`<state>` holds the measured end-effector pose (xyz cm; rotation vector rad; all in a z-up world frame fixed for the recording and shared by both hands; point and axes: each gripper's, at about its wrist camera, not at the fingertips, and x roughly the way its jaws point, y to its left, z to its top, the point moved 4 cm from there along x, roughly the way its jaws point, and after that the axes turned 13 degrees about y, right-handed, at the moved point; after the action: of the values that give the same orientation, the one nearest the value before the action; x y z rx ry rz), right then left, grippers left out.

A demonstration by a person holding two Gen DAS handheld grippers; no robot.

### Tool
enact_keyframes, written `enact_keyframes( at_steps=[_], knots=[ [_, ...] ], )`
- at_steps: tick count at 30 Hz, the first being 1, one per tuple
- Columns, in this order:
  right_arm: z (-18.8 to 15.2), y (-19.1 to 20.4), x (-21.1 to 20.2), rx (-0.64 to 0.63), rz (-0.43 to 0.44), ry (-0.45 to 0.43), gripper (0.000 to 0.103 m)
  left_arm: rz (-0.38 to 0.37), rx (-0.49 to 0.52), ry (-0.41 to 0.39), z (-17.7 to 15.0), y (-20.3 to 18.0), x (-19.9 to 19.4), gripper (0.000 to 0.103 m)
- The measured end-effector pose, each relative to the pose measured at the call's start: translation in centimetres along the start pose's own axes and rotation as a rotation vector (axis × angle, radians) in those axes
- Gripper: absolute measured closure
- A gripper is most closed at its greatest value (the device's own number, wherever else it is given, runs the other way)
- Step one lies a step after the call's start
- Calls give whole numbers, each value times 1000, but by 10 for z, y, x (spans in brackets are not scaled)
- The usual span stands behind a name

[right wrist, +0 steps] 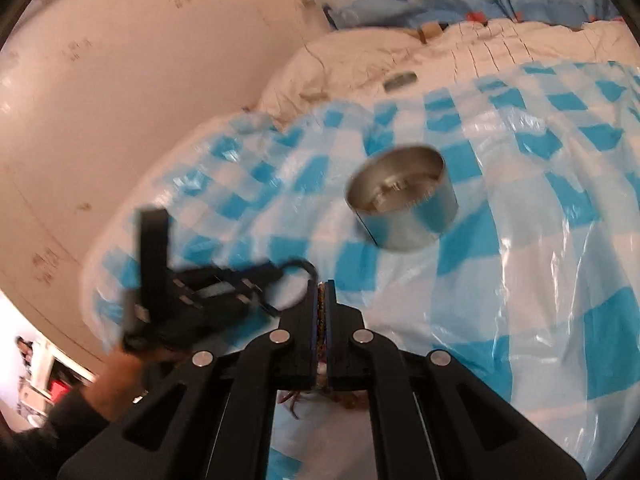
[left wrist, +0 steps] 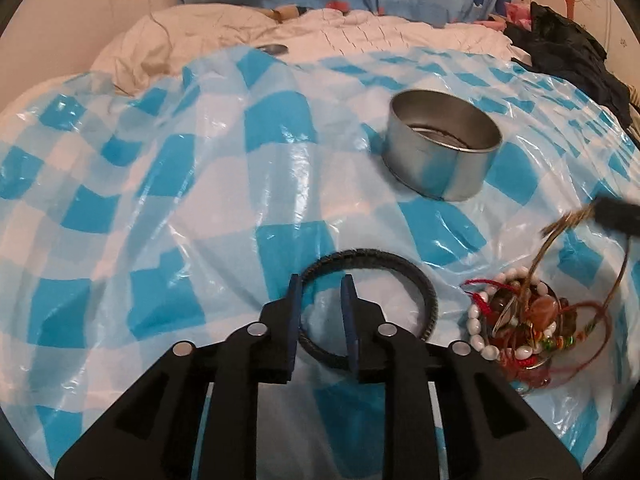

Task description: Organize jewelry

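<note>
A round silver tin (left wrist: 442, 148) stands open on the blue-and-white checked plastic sheet; it also shows in the right wrist view (right wrist: 402, 200). A black bangle (left wrist: 404, 270) lies flat right in front of my left gripper (left wrist: 322, 284), which is open with the bangle's near rim between its fingers. To the right lies a heap of bead bracelets and red cords (left wrist: 520, 320). My right gripper (right wrist: 321, 292) is shut on a braided brown cord bracelet (right wrist: 320, 316), lifted above the heap; that cord (left wrist: 560, 228) shows taut at the left view's right edge.
The checked sheet (left wrist: 200, 200) covers a bed with white bedding (left wrist: 360, 32) and blue cartoon pillows behind. A small silver lid (left wrist: 272, 49) lies on the bedding. Dark clothing (left wrist: 572, 56) sits at the far right. A wall (right wrist: 140, 80) is to the left.
</note>
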<state>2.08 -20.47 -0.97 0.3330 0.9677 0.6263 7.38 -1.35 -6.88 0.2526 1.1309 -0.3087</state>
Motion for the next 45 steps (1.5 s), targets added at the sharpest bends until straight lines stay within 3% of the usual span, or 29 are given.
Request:
enact_keyframes(
  at_steps=[2,5,6,10,11,13,14,15,17,19,20,21,23,24,25,27,28,29,32,34,35,37,40,43,45],
  knots=[
    [3,5,-12,-4,109,-46,99,-18,7,-18,1,-2,-7,103],
    [5,7,-15,-13,104,-56,99,-92,-7,-88,5,-4,-30,103],
    [4,5,-15,7,137,-55,99,-100,-14,-104,5,-3,-35,103],
    [6,4,-21,39,255,-60,99,-57,-48,-133,8,7,-42,103],
    [6,4,-18,38,214,-50,99,-40,-52,-105,8,10,-35,102],
    [4,1,-7,-13,-85,1,99,-17,-42,-31,5,10,-16,94],
    [0,-5,0,2,-118,21,99,-5,-36,-15,4,9,-12,79],
    [-2,-12,2,73,-3,35,99,13,-17,6,2,5,-4,68],
    [1,-13,-7,102,121,-1,99,56,15,27,0,-1,3,64],
    [6,-6,-20,70,138,-48,99,73,29,39,-2,-4,6,64],
    [6,-4,-26,56,159,-71,99,60,21,41,-2,-3,7,69],
    [6,-2,-28,54,180,-81,99,61,13,40,-3,-1,6,89],
    [5,-1,-31,63,263,-97,99,38,6,29,-3,2,2,97],
    [6,-1,-34,71,310,-106,99,24,4,13,-3,1,-2,97],
    [9,-1,-34,65,279,-103,99,21,8,0,-4,0,-7,97],
    [9,0,-27,29,108,-61,99,-3,11,-34,-2,-2,-19,97],
    [8,-4,-26,51,158,-55,99,-26,12,-58,-1,-3,-28,98],
    [6,-9,-25,106,266,-50,99,-46,10,-77,0,-4,-34,98],
    [9,-5,-37,70,267,-94,99,-141,-2,-133,1,-5,-51,98],
    [10,-4,-42,89,400,-114,99,-194,-21,-160,2,-3,-60,98],
    [11,-2,-45,68,380,-124,99,-220,-29,-173,2,-3,-64,98],
    [11,2,-40,36,245,-98,99,-234,-42,-183,3,-2,-66,97],
    [7,-5,-38,97,374,-100,99,-230,-58,-186,4,2,-65,97],
    [10,2,-55,54,471,-159,99,-236,-69,-196,4,4,-67,97],
    [14,6,-56,23,370,-158,99,-238,-75,-202,5,5,-68,97]
  ],
)
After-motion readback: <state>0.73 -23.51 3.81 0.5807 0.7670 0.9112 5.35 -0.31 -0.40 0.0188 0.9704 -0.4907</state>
